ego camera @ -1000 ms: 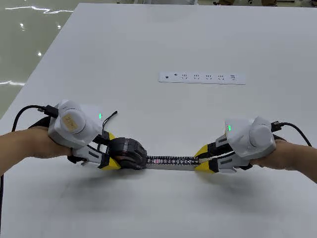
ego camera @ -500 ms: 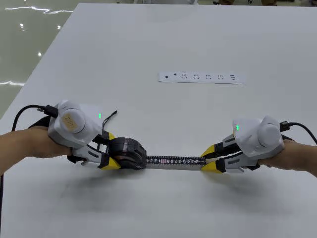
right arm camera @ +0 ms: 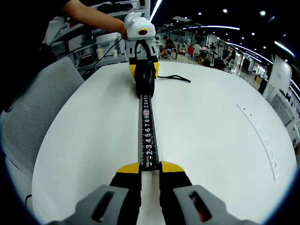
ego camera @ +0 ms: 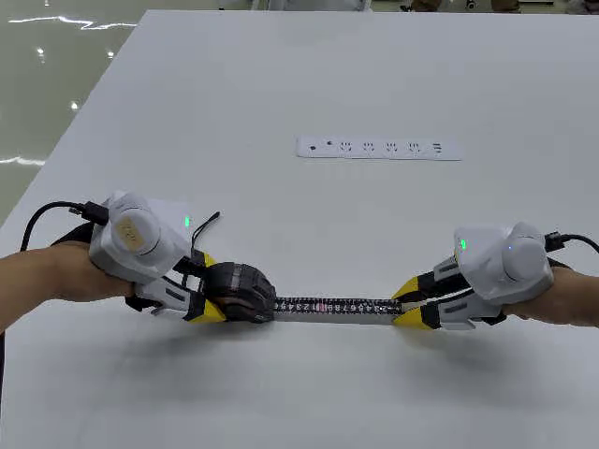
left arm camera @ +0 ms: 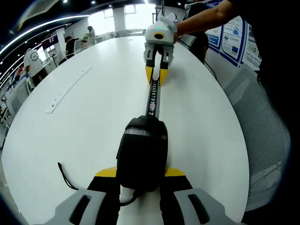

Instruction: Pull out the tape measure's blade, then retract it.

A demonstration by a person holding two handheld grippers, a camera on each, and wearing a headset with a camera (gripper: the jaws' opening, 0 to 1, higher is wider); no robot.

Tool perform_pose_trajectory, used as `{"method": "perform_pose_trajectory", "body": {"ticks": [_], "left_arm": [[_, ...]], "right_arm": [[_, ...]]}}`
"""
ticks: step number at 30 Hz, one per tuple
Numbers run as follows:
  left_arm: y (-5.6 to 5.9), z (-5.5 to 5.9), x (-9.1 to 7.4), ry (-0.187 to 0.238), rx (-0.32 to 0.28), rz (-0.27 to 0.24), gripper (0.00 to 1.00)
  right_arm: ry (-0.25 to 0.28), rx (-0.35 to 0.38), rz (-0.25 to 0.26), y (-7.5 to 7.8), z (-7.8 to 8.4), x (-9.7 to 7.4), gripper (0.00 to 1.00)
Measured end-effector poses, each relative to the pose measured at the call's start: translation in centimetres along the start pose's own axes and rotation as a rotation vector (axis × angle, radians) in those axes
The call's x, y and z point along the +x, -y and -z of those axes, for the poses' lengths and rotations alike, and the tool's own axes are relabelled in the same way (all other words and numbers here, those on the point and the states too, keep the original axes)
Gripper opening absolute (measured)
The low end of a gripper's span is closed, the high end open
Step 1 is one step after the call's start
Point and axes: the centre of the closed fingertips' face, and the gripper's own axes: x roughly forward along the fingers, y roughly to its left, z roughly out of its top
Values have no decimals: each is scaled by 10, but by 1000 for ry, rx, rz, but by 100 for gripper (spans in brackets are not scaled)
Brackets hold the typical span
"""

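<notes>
The fingers [left arm camera: 107, 172] of the left gripper [ego camera: 211, 285] are clamped on the black tape measure [ego camera: 239, 292], with one yellow tip on each side of its case. The case sits on the worktop [ego camera: 328, 75], close to the near edge and toward the left side. In the left gripper view its mouth points away from the camera.

The blade [ego camera: 337, 307] comes out of the case and runs straight to the right, along the near edge and low over the worktop. Its printed numbers can be read in the right gripper view. The fingers [right arm camera: 129, 168] of the right gripper [ego camera: 404, 304] are closed together on the free end of the blade, so the blade is stretched between the two grippers. A thin black strap [ego camera: 208, 223] hangs from the case and lies on the worktop just behind the left gripper.

A white power strip [ego camera: 379, 148] lies flat further in, near the middle of the worktop and well apart from the blade. It is parallel to the blade.
</notes>
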Motion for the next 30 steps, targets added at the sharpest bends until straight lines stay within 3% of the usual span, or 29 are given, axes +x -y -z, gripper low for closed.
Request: {"method": "perform_pose_trajectory", "body": {"ticks": [30], "left_arm": [[-1,1,0,-5,0,1,29]], "right_arm": [[-29,19,14,3,19,-21,12]]}}
